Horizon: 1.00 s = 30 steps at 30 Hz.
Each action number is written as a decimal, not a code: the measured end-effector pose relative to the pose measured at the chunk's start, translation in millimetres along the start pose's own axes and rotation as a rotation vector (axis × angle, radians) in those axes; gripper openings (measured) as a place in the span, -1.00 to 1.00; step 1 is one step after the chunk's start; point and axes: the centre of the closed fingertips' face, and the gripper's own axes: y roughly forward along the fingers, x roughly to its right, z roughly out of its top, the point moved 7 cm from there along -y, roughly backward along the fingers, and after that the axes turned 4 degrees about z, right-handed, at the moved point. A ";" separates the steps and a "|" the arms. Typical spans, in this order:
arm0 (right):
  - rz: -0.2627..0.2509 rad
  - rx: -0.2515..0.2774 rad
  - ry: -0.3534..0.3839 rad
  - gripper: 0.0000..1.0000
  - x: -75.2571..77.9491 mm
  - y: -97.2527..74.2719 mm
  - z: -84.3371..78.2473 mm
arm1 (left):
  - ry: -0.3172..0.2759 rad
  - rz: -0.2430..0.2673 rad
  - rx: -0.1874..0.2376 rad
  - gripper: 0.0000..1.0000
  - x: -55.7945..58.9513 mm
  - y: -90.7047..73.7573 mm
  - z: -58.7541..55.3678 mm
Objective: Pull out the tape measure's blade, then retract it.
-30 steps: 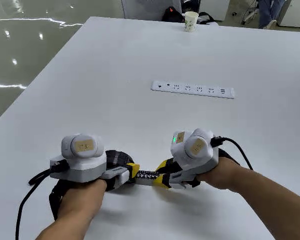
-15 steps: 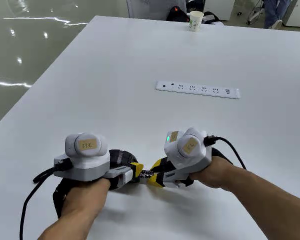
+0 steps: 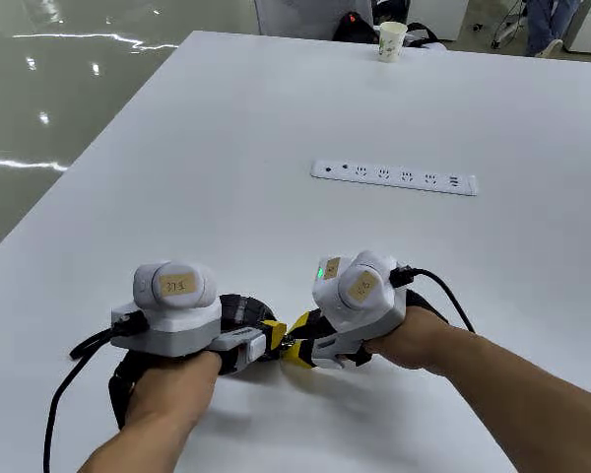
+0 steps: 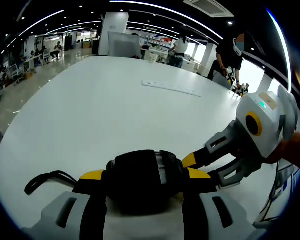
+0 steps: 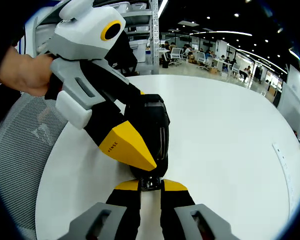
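The black tape measure [image 3: 238,312] rests on the white table [image 3: 276,148] near its front edge. My left gripper [image 3: 264,337] is shut on its case [image 4: 140,182], with one yellow fingertip on each side. My right gripper [image 3: 297,342] meets it from the right and comes into the left gripper view as a white body [image 4: 255,135]. In the right gripper view my right gripper [image 5: 150,186] is shut on the blade's end hook [image 5: 150,182], right at the mouth of the case [image 5: 154,127]. Almost no blade shows between the two grippers.
A white power strip [image 3: 394,177] lies across the middle of the table. A paper cup [image 3: 392,40] stands at the far edge. Black cables [image 3: 64,379] trail from both grippers. The table's left edge runs beside a shiny floor.
My right gripper has moved left toward the tape measure. The short stretch of blade between the grippers has shrunk to almost nothing. The left gripper has kept its hold.
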 end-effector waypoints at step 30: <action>0.005 -0.032 -0.054 -0.76 -2.7 2.2 0.5 | 0.037 0.008 -0.009 0.17 3.7 -0.4 -1.3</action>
